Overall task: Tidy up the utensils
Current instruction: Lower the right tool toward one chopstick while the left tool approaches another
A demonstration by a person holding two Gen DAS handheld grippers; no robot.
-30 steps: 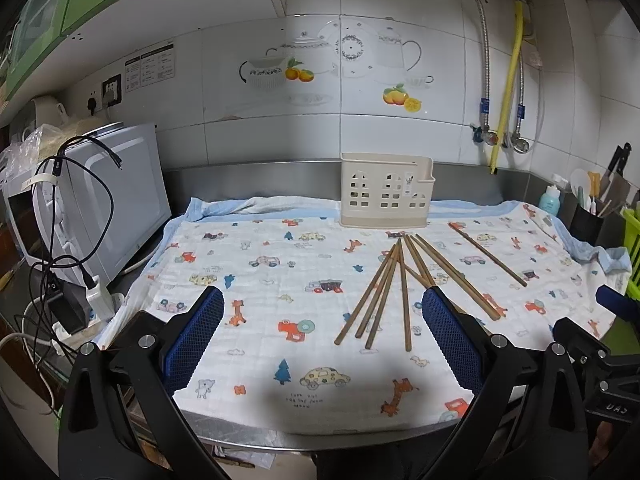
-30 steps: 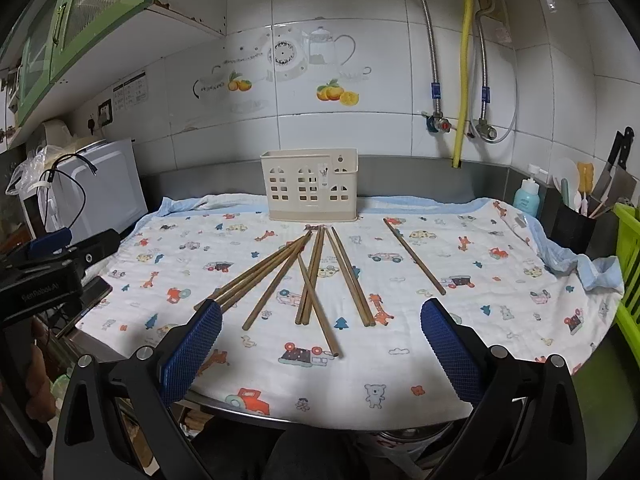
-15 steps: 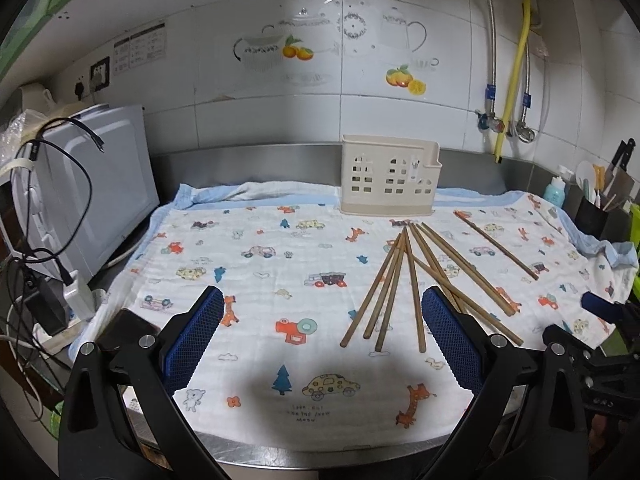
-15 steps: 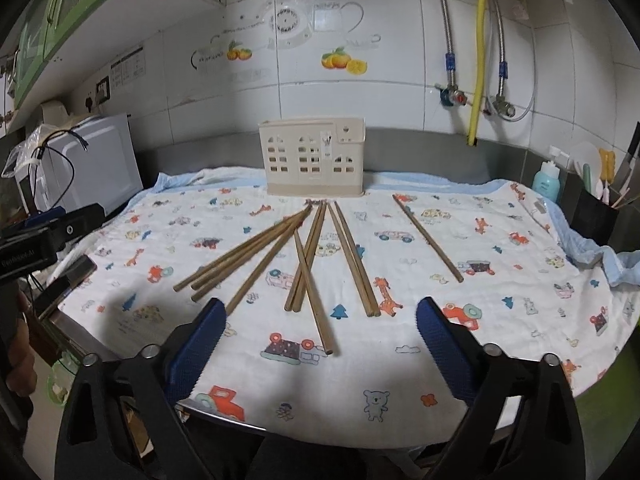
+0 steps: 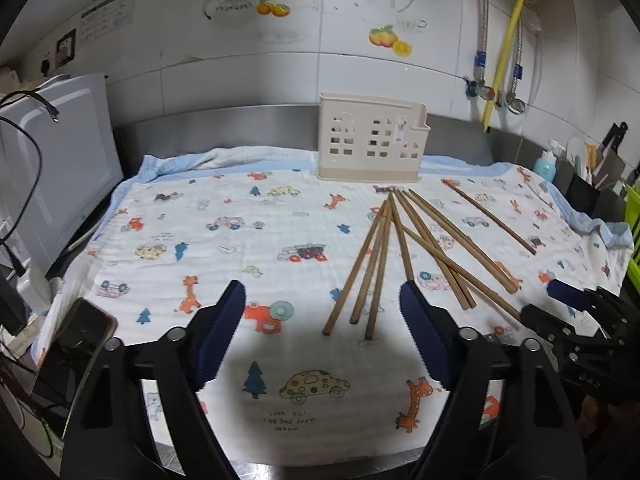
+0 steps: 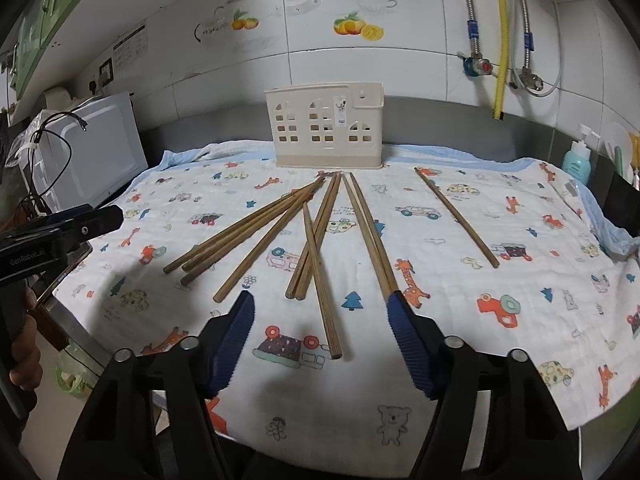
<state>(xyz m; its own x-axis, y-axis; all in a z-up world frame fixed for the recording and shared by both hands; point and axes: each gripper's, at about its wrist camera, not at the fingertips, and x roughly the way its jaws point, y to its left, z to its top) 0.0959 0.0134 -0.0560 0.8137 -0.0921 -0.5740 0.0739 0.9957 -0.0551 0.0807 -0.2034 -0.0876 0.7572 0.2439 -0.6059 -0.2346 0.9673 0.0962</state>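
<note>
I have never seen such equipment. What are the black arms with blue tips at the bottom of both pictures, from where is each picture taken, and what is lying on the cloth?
These are not robot arms. A person holds a two-finger gripper in each hand, and a fisheye camera on each one looks forward along its fingers. One picture comes from the left gripper, the other from the right gripper. The blue parts are the pads of the fingers. Both grippers are open and hold nothing. On the patterned cloth lie wooden chopsticks, most fanned together and one apart on the right. Behind them stands an empty-looking cream utensil holder, where they probably belong. A white appliance stands on the left.
</note>
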